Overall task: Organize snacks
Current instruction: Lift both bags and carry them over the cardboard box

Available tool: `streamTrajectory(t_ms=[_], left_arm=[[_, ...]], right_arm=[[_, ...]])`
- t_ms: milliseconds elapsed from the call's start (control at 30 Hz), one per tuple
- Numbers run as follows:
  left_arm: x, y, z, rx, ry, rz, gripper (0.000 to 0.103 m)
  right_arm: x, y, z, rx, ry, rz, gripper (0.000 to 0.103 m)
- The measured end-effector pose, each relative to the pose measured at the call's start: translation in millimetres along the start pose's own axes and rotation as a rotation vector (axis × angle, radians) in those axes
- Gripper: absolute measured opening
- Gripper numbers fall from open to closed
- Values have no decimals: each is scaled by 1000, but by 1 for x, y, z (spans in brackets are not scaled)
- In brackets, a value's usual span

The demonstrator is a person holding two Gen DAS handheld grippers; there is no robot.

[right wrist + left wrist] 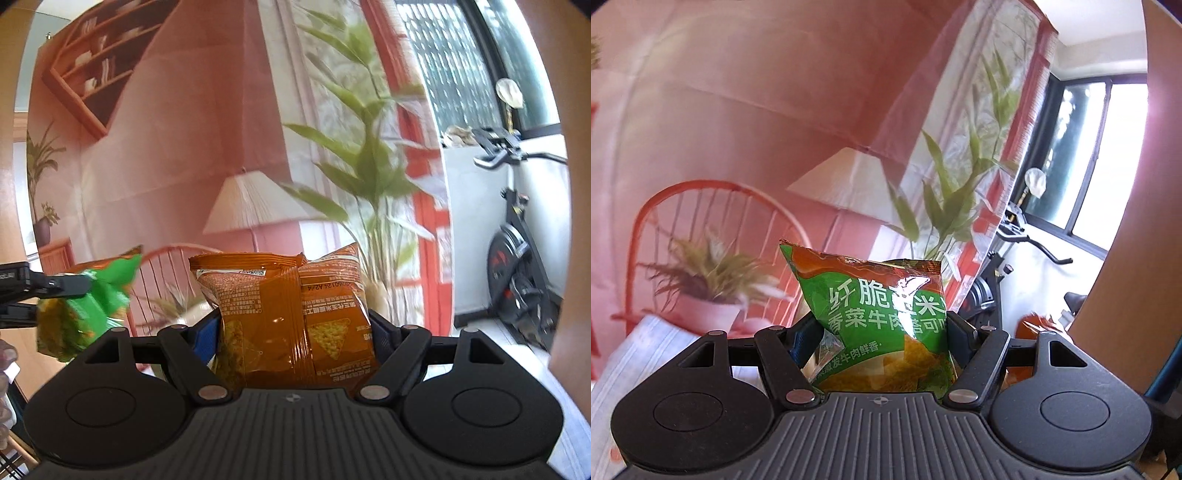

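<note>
A white-striped cloth (646, 354) shows at eight o'clock in the left wrist view. Nothing lies on it. Whatever it covers stays hidden.

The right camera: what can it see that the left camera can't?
Only the right view shows the orange bag held in the right gripper and a bookshelf in the backdrop. Only the left view shows the green bag's front close up, held in the left gripper. Both show the green bag, the lamp and the exercise bike.
</note>
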State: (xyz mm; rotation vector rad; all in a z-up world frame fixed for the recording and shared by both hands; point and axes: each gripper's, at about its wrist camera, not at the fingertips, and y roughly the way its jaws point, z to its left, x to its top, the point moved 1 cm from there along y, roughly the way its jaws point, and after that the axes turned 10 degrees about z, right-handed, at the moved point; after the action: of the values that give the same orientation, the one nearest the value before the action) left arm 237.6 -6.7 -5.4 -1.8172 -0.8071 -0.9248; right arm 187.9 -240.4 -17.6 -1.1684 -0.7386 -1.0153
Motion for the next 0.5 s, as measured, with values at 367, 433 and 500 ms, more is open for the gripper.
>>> streamTrajectory(t_ms=[367, 433, 500], left_arm=[[32, 99, 11, -40, 8, 122, 73], [32, 112, 13, -39, 12, 138, 73], [32, 127, 16, -35, 4, 158, 73]], right_arm=[[29, 91, -11, 2, -23, 59, 79], [28, 104, -16, -5, -22, 78, 79], [27, 118, -22, -13, -11, 97, 79]])
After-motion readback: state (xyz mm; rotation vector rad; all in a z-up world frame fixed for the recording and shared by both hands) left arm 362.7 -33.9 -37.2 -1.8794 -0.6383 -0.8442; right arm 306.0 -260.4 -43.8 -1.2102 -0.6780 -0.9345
